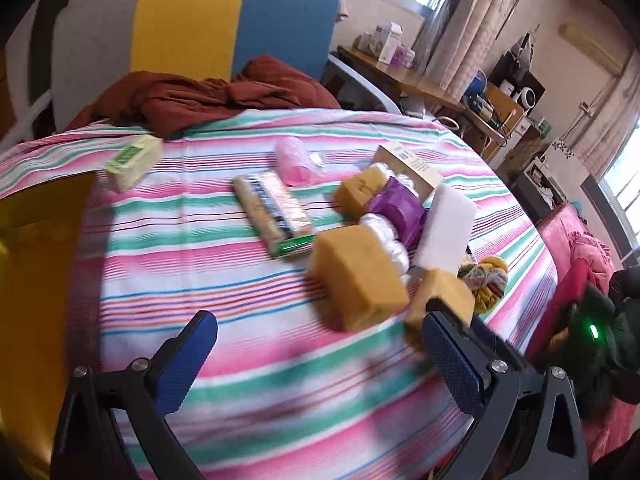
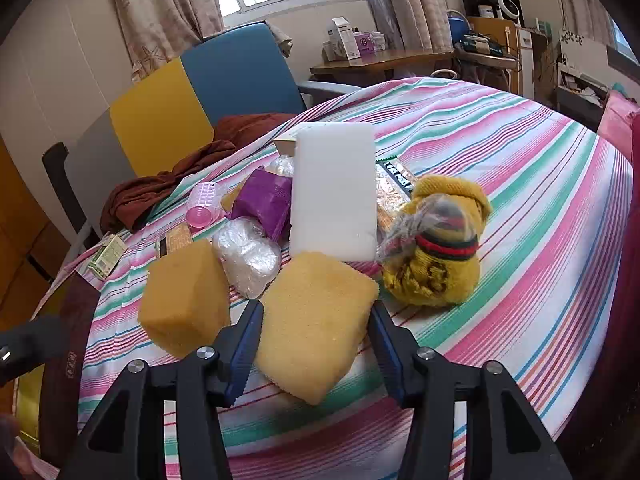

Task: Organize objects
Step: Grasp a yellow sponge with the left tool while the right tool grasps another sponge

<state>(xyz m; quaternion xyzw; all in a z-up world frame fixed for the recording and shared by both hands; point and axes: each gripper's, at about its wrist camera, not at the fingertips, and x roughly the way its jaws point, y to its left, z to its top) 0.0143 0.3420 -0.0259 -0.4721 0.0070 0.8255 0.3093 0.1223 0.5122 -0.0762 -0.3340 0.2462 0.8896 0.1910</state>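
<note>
Across the bed, with its pink, green and white striped sheet, we see a loose heap of small things, and we take them from the biggest down. A white foam block stands on edge at the back of the heap, leaning on what lies behind it. Right in front of our right gripper lies a yellow sponge, skewed so that one corner points toward us; its jaws are apart and already stand on either side of the sponge's near end, though we cannot tell whether the pads touch it. A second yellow sponge sits just to the left, a yellow knitted toy just to the right, and a purple packet and a clear plastic wad lie between them and the block. Our left gripper hovers over bare sheet with its jaws wide apart and empty, the heap lying ahead and to its right. We judge the right hand much the nearer, so a short push forward and a squeeze across the sponge's width should take it.
</note>
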